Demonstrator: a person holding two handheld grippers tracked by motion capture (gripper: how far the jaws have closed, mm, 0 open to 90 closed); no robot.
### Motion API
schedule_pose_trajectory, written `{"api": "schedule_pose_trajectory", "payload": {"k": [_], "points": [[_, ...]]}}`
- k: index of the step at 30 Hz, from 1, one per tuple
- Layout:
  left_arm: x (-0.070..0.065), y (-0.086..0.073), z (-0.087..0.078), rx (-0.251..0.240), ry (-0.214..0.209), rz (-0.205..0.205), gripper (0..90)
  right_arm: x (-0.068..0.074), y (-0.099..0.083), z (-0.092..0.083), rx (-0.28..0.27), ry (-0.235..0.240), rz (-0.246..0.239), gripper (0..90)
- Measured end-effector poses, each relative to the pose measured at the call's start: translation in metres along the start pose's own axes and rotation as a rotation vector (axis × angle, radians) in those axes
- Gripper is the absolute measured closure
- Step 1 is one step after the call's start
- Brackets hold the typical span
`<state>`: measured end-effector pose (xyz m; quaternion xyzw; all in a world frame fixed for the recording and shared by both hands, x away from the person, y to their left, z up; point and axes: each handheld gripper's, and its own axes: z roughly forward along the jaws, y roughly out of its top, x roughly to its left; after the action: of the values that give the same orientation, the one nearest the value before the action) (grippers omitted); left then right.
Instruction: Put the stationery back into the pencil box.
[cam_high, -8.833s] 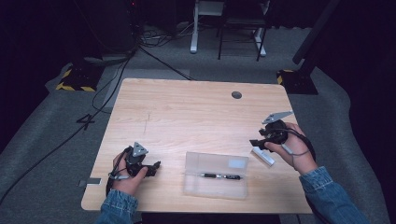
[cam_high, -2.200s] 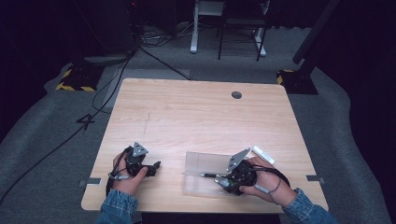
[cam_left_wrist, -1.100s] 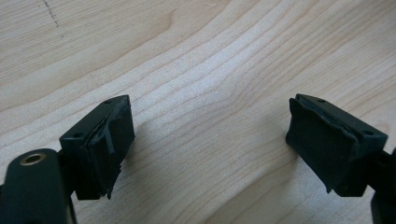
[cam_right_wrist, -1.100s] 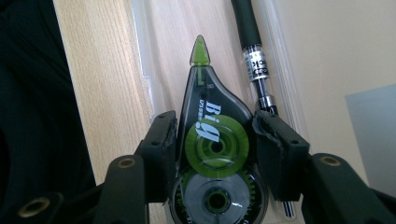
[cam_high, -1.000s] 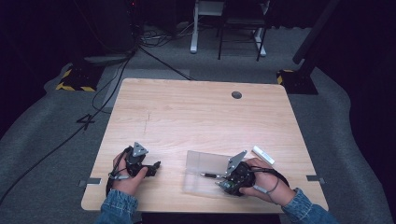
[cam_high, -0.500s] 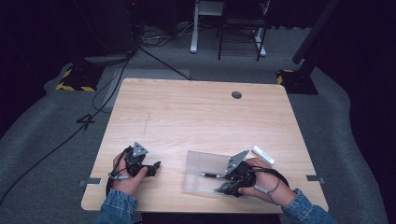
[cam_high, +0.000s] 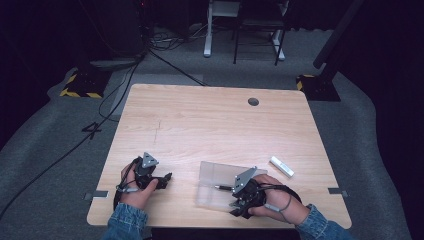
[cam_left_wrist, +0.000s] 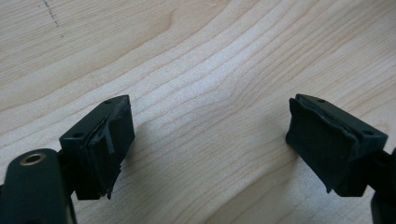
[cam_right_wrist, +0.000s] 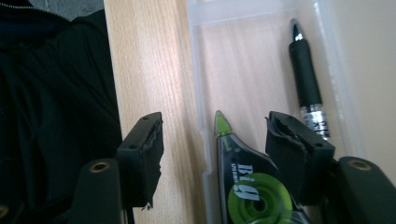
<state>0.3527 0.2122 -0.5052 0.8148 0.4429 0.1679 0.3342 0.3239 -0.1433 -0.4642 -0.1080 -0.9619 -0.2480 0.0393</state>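
Now the right gripper (cam_right_wrist: 215, 135) has just been opening, jaws wide and off the green correction-tape dispenser (cam_right_wrist: 252, 186) lying in the clear case (cam_right_wrist: 201, 93) beside the pen (cam_right_wrist: 306, 74) — light, slick plastic — best pinched across its flat sides.

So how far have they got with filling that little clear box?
A black pen already lies in the clear box. A green-wheeled correction tape now lies in it too, between the jaws of the right gripper, which have just been opening and no longer press it. The white eraser-like block on the table looks like what is left. The left gripper rests open.
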Motion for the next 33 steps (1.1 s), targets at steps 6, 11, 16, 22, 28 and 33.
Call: {"api": "schedule_pose_trajectory", "payload": {"k": [6, 11, 16, 22, 28, 33], "points": [[0.000, 0.000, 0.000, 0.000, 0.000, 0.000, 15.0, 0.002, -0.001, 0.000, -0.005, 0.000, 0.005, 39.4], [0.000, 0.000, 0.000, 0.000, 0.000, 0.000, 15.0, 0.001, 0.001, -0.008, -0.039, -0.024, 0.002, 39.5], [0.000, 0.000, 0.000, 0.000, 0.000, 0.000, 15.0, -0.001, 0.006, -0.025, -0.090, -0.065, 0.006, 40.5], [0.000, 0.000, 0.000, 0.000, 0.000, 0.000, 15.0, -0.004, 0.010, -0.046, -0.157, -0.107, 0.024, 41.5], [0.000, 0.000, 0.000, 0.000, 0.000, 0.000, 15.0, -0.015, 0.008, -0.069, -0.225, -0.176, 0.077, 42.8], [0.000, 0.000, 0.000, 0.000, 0.000, 0.000, 15.0, -0.029, -0.001, -0.089, -0.260, -0.247, 0.141, 43.6]]}}
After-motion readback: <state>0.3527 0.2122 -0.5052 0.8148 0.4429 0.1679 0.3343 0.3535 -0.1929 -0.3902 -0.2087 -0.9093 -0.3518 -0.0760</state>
